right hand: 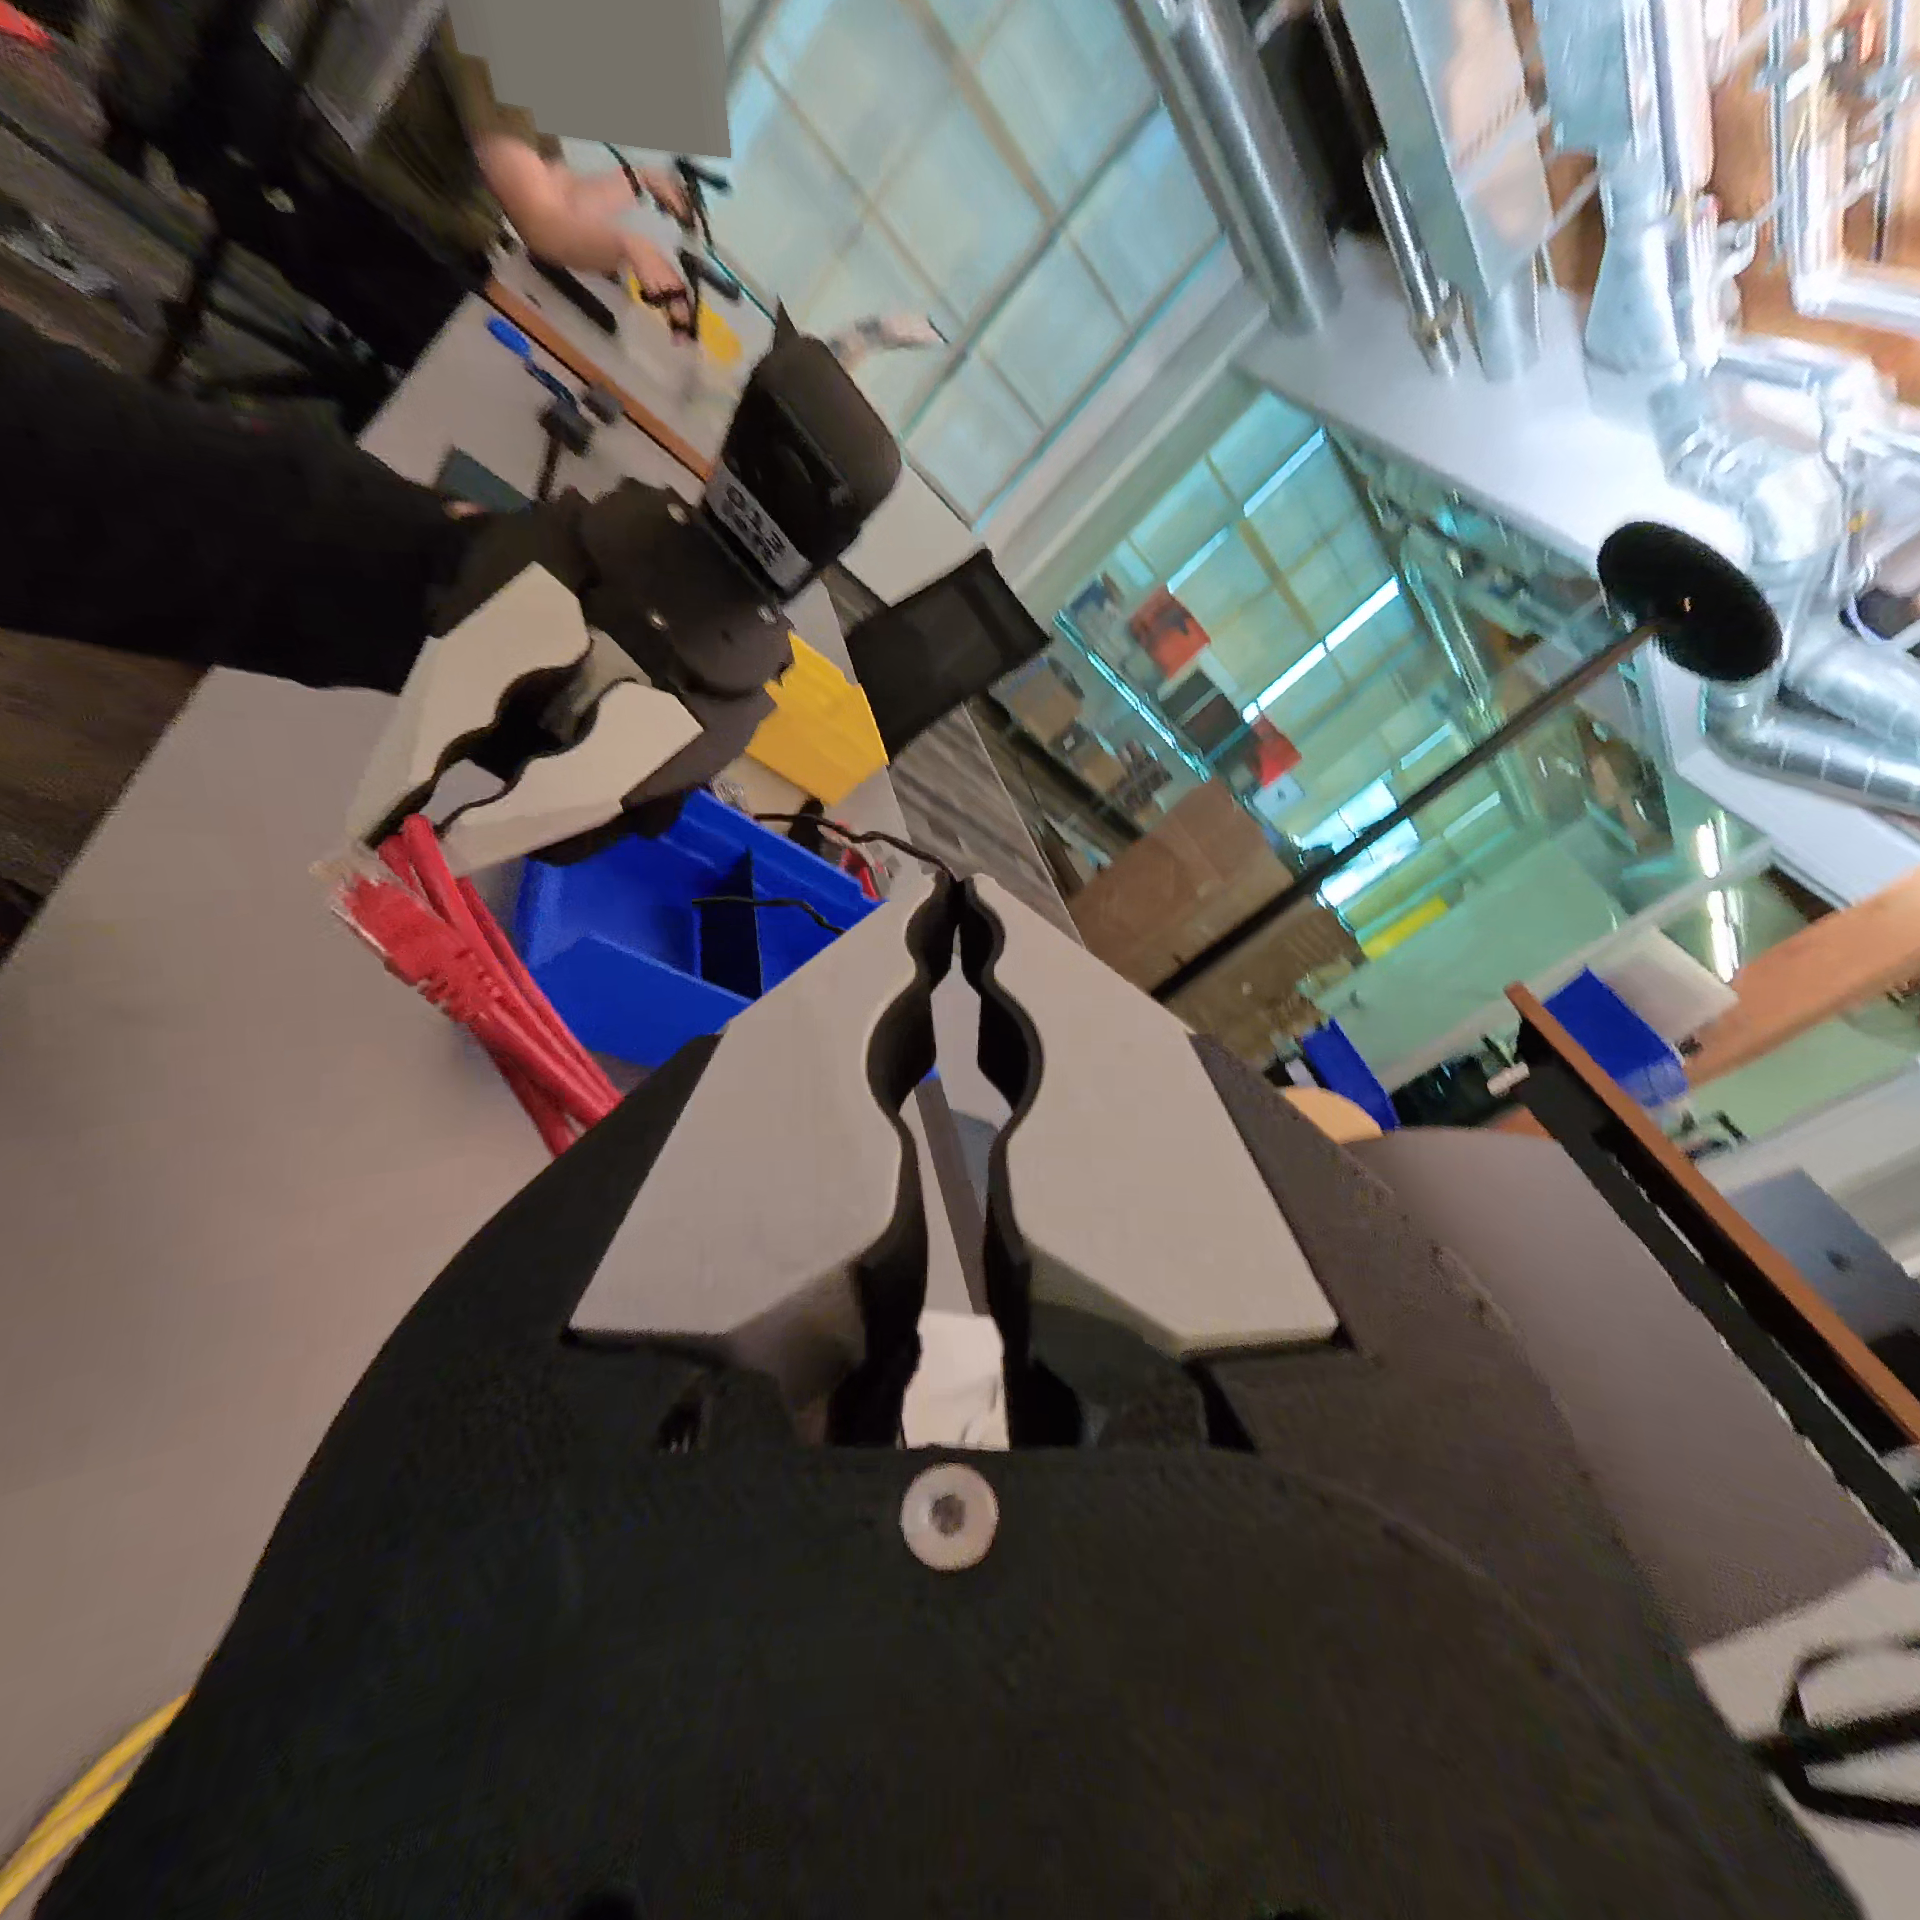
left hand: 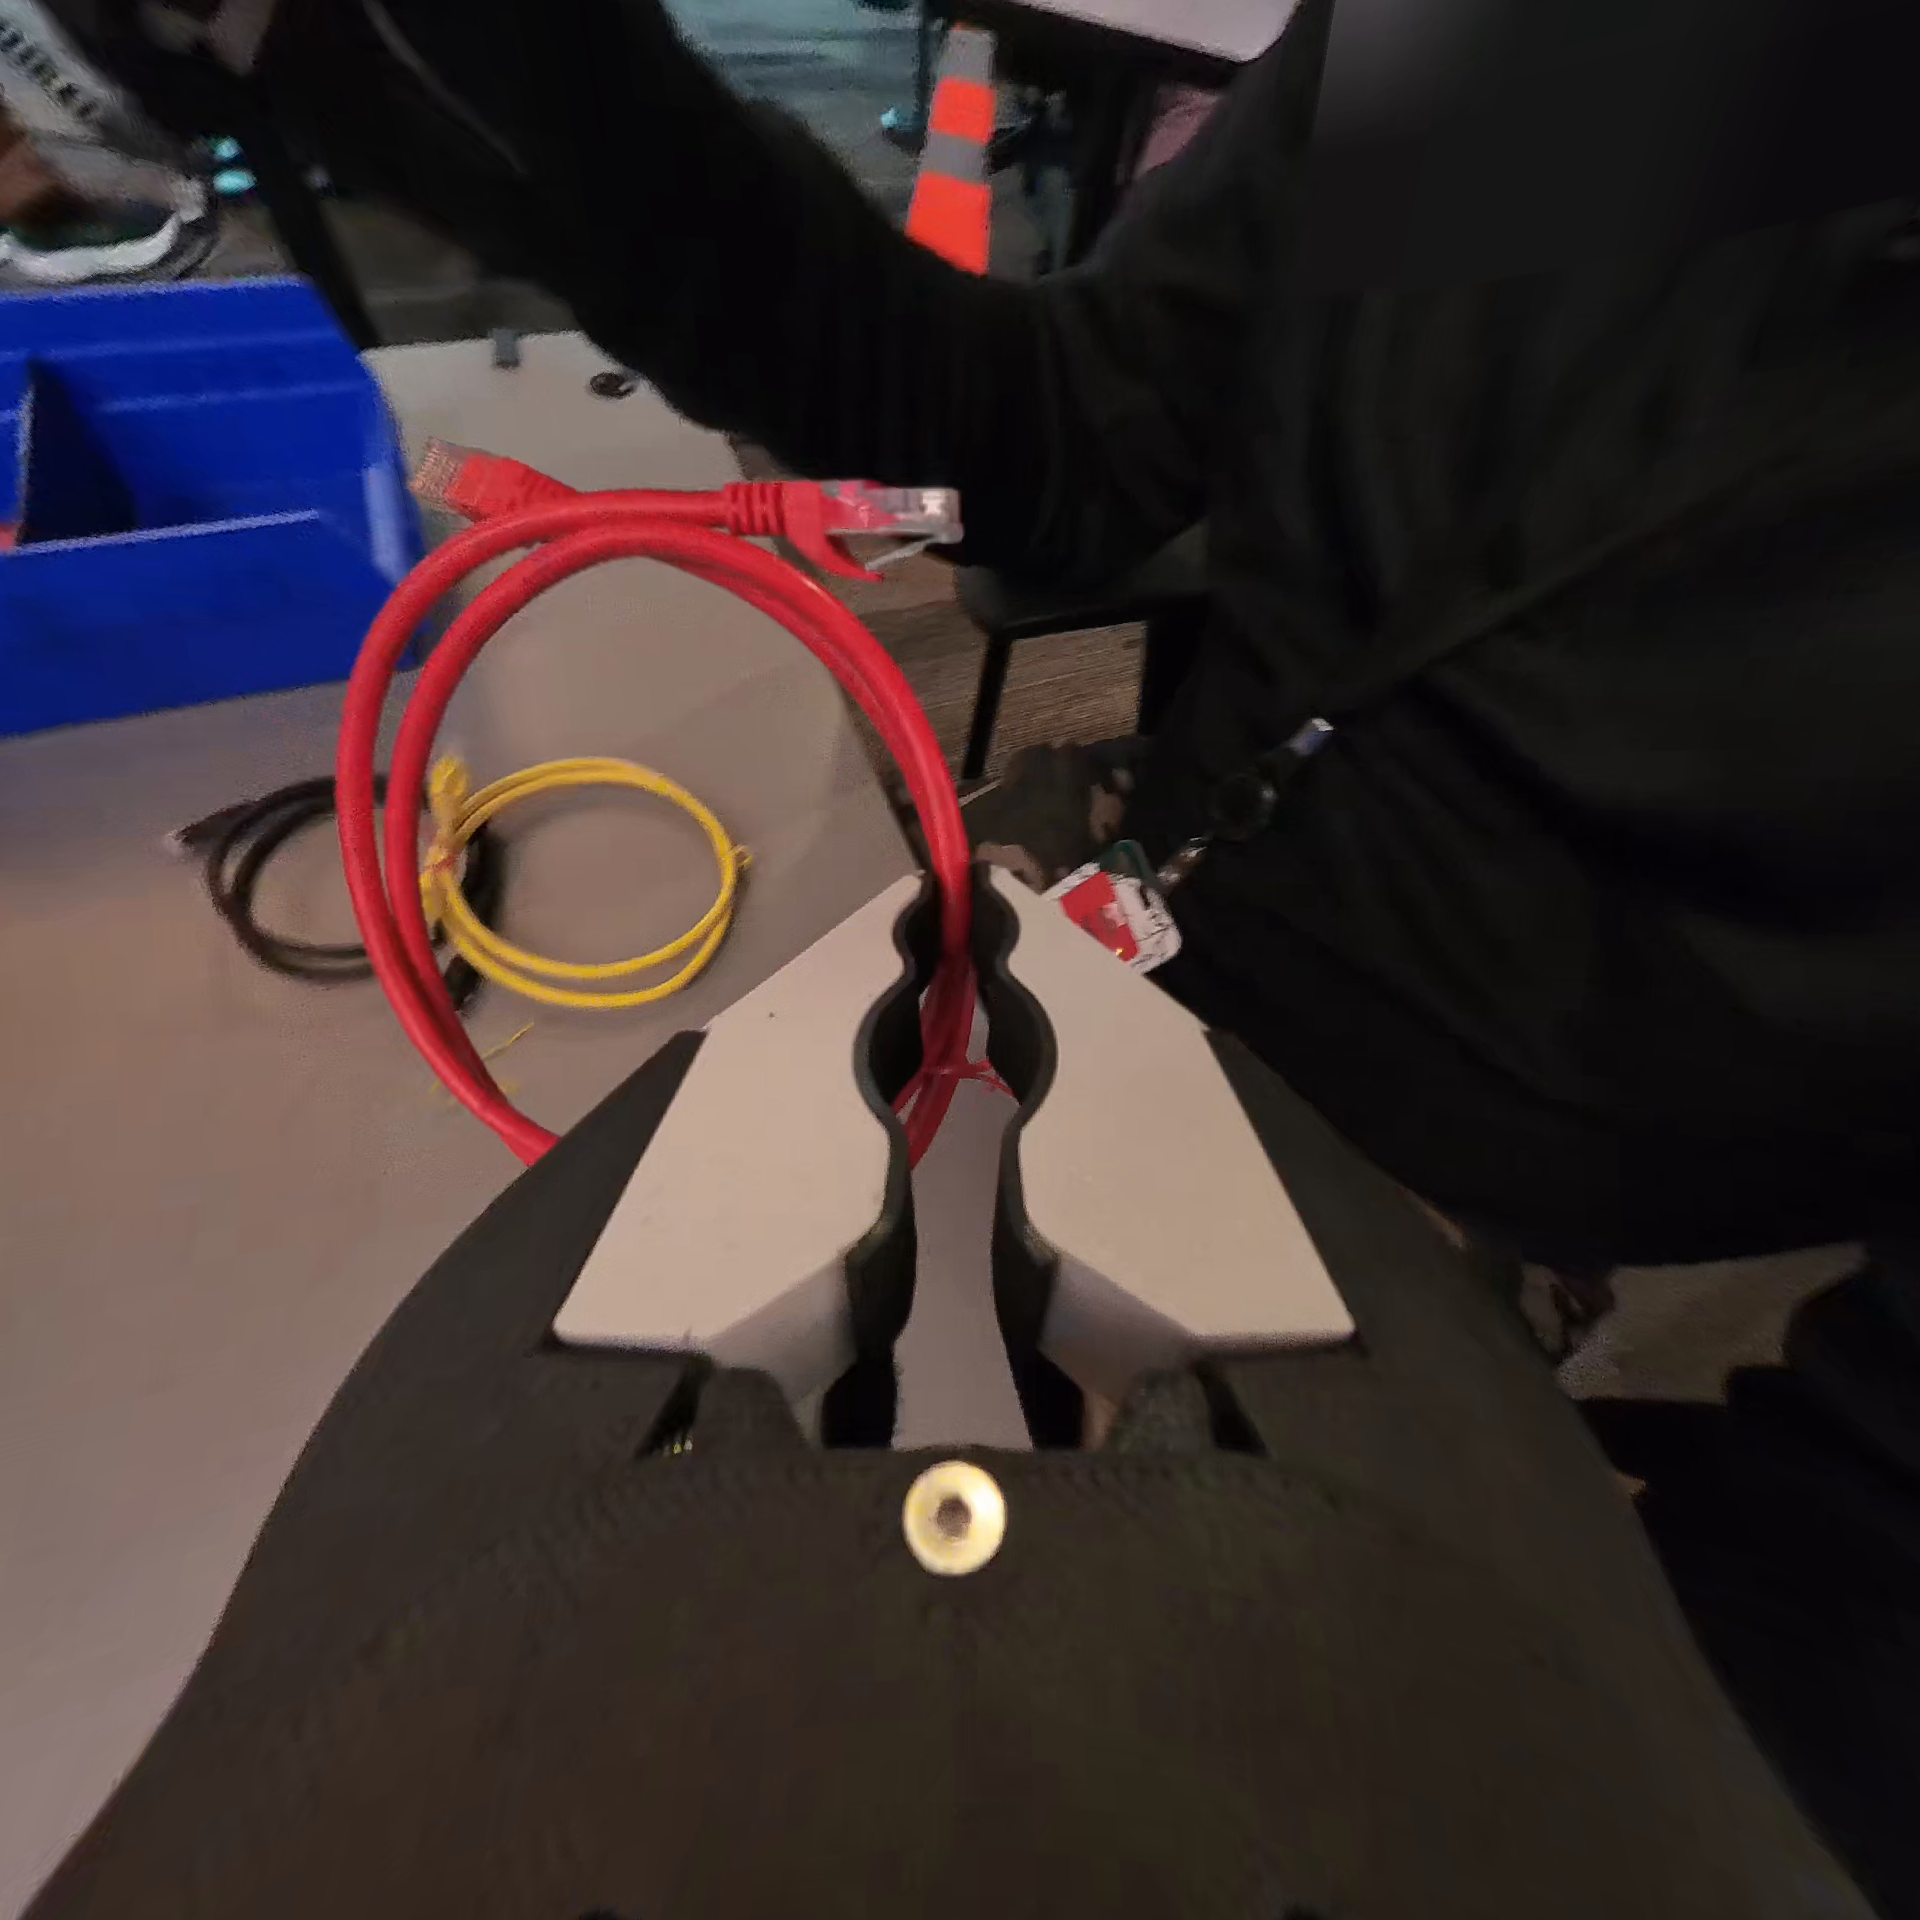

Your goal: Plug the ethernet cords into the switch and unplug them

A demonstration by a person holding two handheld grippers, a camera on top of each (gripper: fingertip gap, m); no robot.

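Observation:
My left gripper [left hand: 951, 883] is shut on a coiled red ethernet cord [left hand: 364, 779] and holds it up above the grey table [left hand: 156, 1143]. The cord's two clear plugs [left hand: 894, 509] stick out at the top of the coil. The right wrist view shows the same gripper [right hand: 400, 821] with the red cord [right hand: 468, 987] hanging from it. My right gripper [right hand: 951, 883] is shut, and a thin black wire tie [right hand: 852, 836] reaches from its tips out to the left. A yellow cord [left hand: 603, 769] and a black cord [left hand: 223, 883] lie coiled on the table. No switch is in view.
A blue divided bin [left hand: 187, 603] stands on the table at the back left, and it also shows in the right wrist view [right hand: 623, 956]. A person in black [left hand: 1507, 623] fills the right side. An orange cone [left hand: 961, 156] stands behind. A yellow bin [right hand: 821, 727] sits farther off. The tips of one gripper are about 15 centimeters away from the tips of the other.

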